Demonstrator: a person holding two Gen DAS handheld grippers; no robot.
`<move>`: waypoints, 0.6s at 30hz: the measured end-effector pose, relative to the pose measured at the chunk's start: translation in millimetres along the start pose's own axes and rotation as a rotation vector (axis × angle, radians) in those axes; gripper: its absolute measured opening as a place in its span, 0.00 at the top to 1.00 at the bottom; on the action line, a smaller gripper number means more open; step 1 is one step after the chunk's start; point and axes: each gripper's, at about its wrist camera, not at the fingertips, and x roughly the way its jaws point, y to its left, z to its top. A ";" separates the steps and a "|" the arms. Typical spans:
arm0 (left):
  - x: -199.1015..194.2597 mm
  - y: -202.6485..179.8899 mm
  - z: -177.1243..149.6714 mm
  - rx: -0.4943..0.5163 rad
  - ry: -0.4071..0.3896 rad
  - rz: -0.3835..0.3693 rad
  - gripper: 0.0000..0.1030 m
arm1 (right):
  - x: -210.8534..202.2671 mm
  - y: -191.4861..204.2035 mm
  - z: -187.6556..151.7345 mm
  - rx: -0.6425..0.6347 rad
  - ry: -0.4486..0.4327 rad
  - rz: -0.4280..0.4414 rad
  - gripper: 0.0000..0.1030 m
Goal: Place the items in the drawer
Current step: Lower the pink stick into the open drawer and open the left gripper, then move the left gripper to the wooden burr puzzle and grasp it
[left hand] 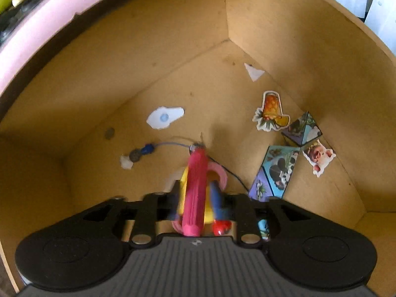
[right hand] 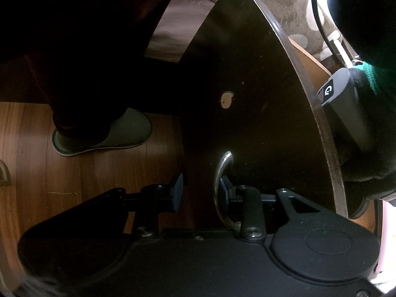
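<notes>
Left wrist view, left to right.

Drawer (left hand: 284, 24): open box of tan, matt fibreboard, with side walls and a flat floor; a pink edge curves past its far left.

Small litter on the drawer floor, far left of centre: a grey coin (left hand: 109, 133), a white scrap (left hand: 126, 162), a blue bead on a thin cord (left hand: 147, 149), and a white cut-out sticker (left hand: 164, 117).

Left gripper (left hand: 198, 198): black plastic, closed on a toy bundle (left hand: 196, 188). The bundle's main part is a ribbed magenta stick, with yellow, blue, pink and red parts beside it. Its long axis runs straight ahead, away from the gripper, and its tip points toward the drawer floor. The bundle sits inside the drawer's walls, above the floor. Whether it touches the boards cannot be told. By my judgement, a release here would leave it in the drawer.

Right of the bundle: a folded picture card (left hand: 279, 168) with glossy triangular panels, a drink sticker (left hand: 271, 111), a pig sticker (left hand: 319, 157), and, farther off, a white paper shard (left hand: 253, 71).

Right wrist view, left to right.

Wooden floor with a grey slipper (right hand: 104, 136).

Right gripper (right hand: 198, 190): fingers apart, with blue pads. The right finger sits hooked behind the curved metal handle (right hand: 221, 185) on the dark, glossy drawer front (right hand: 247, 74). It squeezes nothing.

The left hand is nearer to the drawer's inside.
</notes>
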 end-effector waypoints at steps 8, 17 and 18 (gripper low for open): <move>-57.7 13.3 -0.8 -0.119 -0.128 -0.028 0.26 | 0.1 0.2 -0.8 0.001 0.001 -0.001 0.68; -122.6 24.8 29.0 -0.206 -0.319 -0.051 0.26 | -1.0 1.0 -1.6 -0.002 0.001 -0.002 0.68; -127.8 26.5 34.3 -0.213 -0.342 -0.050 0.26 | -1.2 1.2 -1.7 -0.002 0.001 -0.002 0.68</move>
